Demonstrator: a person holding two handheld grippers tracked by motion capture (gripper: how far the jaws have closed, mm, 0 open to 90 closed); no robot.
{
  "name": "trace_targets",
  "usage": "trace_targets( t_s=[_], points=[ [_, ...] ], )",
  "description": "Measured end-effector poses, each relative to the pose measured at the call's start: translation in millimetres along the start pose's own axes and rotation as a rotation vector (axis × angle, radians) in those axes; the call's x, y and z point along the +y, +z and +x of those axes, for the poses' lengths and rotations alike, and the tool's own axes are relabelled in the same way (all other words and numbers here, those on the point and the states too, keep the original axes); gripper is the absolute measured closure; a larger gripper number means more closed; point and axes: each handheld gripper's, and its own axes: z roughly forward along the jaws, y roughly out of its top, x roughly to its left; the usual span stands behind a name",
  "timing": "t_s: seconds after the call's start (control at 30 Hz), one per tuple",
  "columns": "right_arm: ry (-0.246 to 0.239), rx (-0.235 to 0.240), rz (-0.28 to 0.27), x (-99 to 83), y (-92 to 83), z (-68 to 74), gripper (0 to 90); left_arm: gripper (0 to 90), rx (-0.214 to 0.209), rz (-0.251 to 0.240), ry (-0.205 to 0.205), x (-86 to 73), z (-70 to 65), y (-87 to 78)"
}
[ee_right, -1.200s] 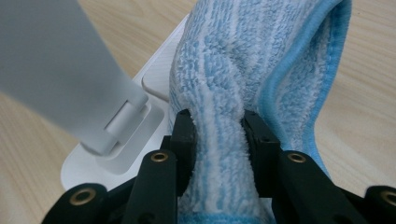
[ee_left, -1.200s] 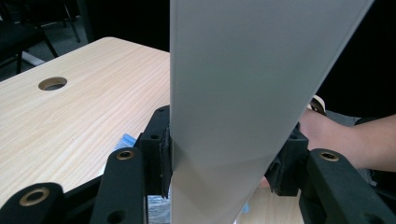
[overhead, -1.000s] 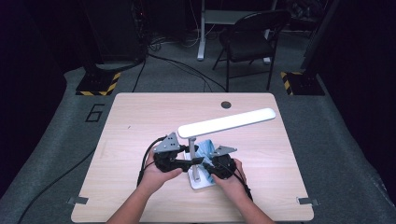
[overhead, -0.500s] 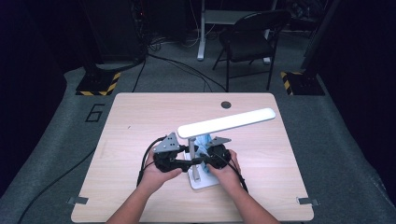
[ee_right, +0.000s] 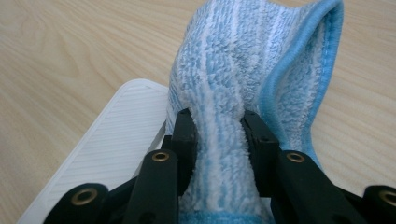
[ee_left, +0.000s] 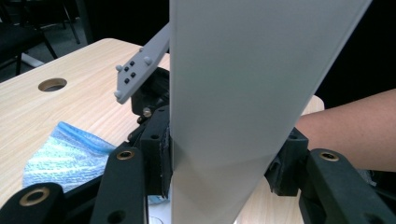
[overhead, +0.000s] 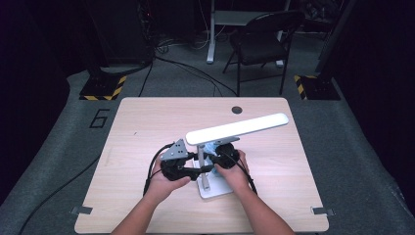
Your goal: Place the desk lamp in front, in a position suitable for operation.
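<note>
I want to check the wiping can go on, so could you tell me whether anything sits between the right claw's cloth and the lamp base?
Nothing visible does. The right claw is shut on the blue cloth, which hangs right at the edge of the white lamp base. The left claw clamps the lamp post off to the side.

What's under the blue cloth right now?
The blue cloth, pinched in the right tool, lies partly over the lamp's ribbed white base and partly on the wooden table. The folds hide whatever lies beneath them.
</note>
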Motion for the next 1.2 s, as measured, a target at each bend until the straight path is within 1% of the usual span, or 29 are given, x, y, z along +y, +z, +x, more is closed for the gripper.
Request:
trace_targets(
  t_s=[0.07,0.13,0.17,0.2,0.27,0.3,0.33,0.47,0.53,0.57,0.63,0.67,0.73,0.77,0.8,0.87,0.9,0.93,1.0,1.07,1.1,1.2],
  points=[
    [0.016,0.004,0.002,1.6,1.4,-2.0,70.2,51.3,0.001,0.000,-0.001,-0.1,-0.2,0.0],
    [0.012,0.005,0.002,3.4,3.0,-6.0,70.2,51.4,0.004,0.002,-0.001,0.0,-0.3,-0.1],
    [0.027,0.008,0.000,3.9,3.6,-7.1,70.3,51.4,0.006,0.002,-0.001,0.0,-0.5,-0.2],
    [0.026,0.013,-0.003,4.1,4.0,-9.2,70.4,51.4,0.005,0.005,0.001,0.1,-0.5,-0.3],
    [0.042,0.010,-0.008,4.0,4.8,-11.3,70.5,51.5,0.012,0.003,0.001,0.1,-1.1,0.0],
    [0.044,0.017,-0.006,4.4,4.7,-13.0,70.5,51.6,0.012,0.002,0.002,0.0,-1.1,0.2],
    [0.049,0.008,-0.011,4.7,5.5,-13.2,70.5,51.6,0.012,0.000,0.002,0.0,-1.1,0.3],
    [0.031,0.003,-0.013,3.8,4.9,-12.1,70.7,51.8,0.025,0.006,0.005,0.3,-2.0,0.4],
    [0.022,0.010,-0.018,2.6,3.9,-12.2,70.8,51.8,0.028,0.005,0.006,0.4,-2.4,0.8],
    [0.032,0.011,-0.020,1.6,2.9,-12.0,70.8,51.9,0.029,0.005,0.007,0.4,-2.3,0.7],
    [0.021,0.016,-0.018,-0.7,0.2,-12.0,70.9,51.9,0.031,0.004,0.008,0.1,-2.1,0.5],
    [0.019,0.014,-0.022,-1.6,-0.4,-11.8,70.9,51.9,0.020,0.005,0.006,0.0,-1.7,0.4],
    [0.013,0.023,-0.026,-5.3,-3.8,-13.2,71.0,51.9,0.025,0.005,0.004,-0.1,-1.7,0.1],
    [0.023,0.023,-0.029,-7.2,-5.4,-13.1,71.0,51.9,0.024,0.005,0.004,-0.2,-1.9,0.1],
    [0.013,0.030,-0.027,-8.7,-7.3,-14.2,71.1,52.0,0.028,0.004,0.007,-0.2,-1.7,0.0],
    [0.011,0.024,-0.031,-10.8,-9.3,-13.6,71.1,52.0,0.028,0.004,0.006,-0.3,-1.6,-0.1],
    [0.012,0.033,-0.027,-12.6,-11.2,-13.1,71.1,52.0,0.030,0.003,0.006,-0.4,-1.8,0.0],
    [0.002,0.033,-0.023,-14.3,-13.0,-13.1,71.1,52.0,0.033,-0.001,0.006,-0.5,-2.1,0.4],
    [-0.006,0.035,-0.028,-17.5,-15.9,-12.7,71.2,52.0,0.028,0.003,0.006,-0.4,-1.5,0.1],
    [0.008,0.038,-0.028,-20.1,-18.6,-11.3,71.3,52.0,0.028,0.003,0.007,-0.4,-1.6,0.1],
    [-0.001,0.043,-0.025,-21.4,-20.3,-11.2,71.3,52.0,0.028,0.003,0.007,-0.4,-1.5,0.1],
    [0.001,0.051,-0.017,-26.9,-26.5,-6.7,71.3,52.0,0.030,0.002,0.007,-0.5,-1.6,0.0]
  ],
)
